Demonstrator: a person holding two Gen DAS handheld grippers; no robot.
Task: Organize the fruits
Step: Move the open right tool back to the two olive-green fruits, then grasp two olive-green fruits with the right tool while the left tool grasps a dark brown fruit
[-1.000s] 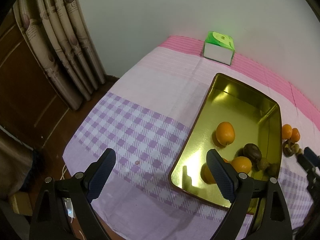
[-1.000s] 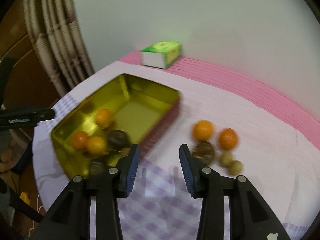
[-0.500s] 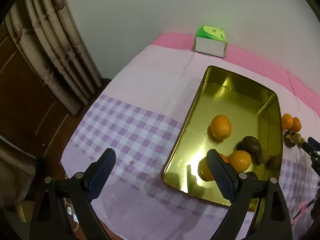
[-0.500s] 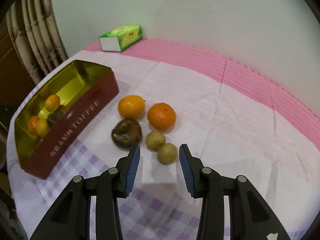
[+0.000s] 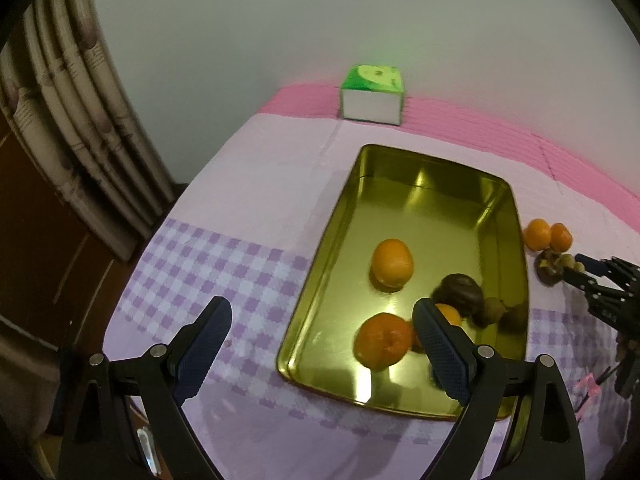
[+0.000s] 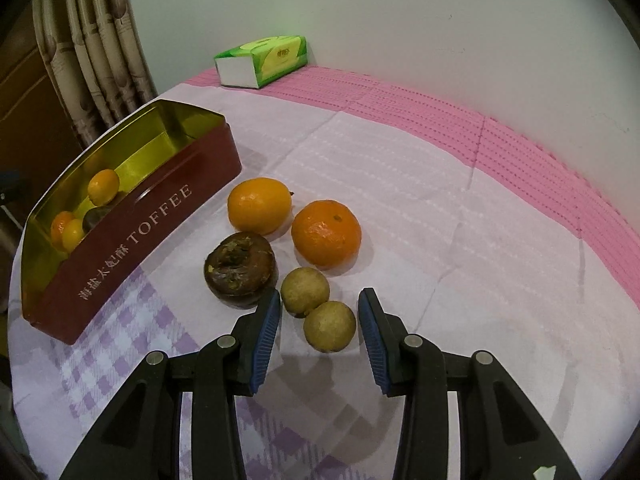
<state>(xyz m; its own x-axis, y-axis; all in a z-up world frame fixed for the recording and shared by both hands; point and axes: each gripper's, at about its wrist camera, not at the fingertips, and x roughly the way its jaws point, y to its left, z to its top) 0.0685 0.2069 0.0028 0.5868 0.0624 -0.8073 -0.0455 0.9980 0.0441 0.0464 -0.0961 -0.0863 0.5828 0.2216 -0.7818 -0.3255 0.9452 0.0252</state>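
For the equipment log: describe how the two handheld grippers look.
The left gripper and right gripper match: black plastic forked arms with silver round bolts, each ending in two dark blue fingers with a fine textured grip surface. No cables, sleeves or hands show.

We find both views evenly but rather dimly lit from above, with soft shadows lying on the tablecloth (image 6: 400, 208) close beside each fruit and below the gripper fingers. We note bright glare patches on the gold floor of the tin (image 5: 432, 216) and a green colour bleed on the wall behind the tissue box (image 5: 372, 94). Fisheye bending curves the curtain (image 5: 68, 120) at the left, black vignette fills the corners, and the left view is slightly soft.
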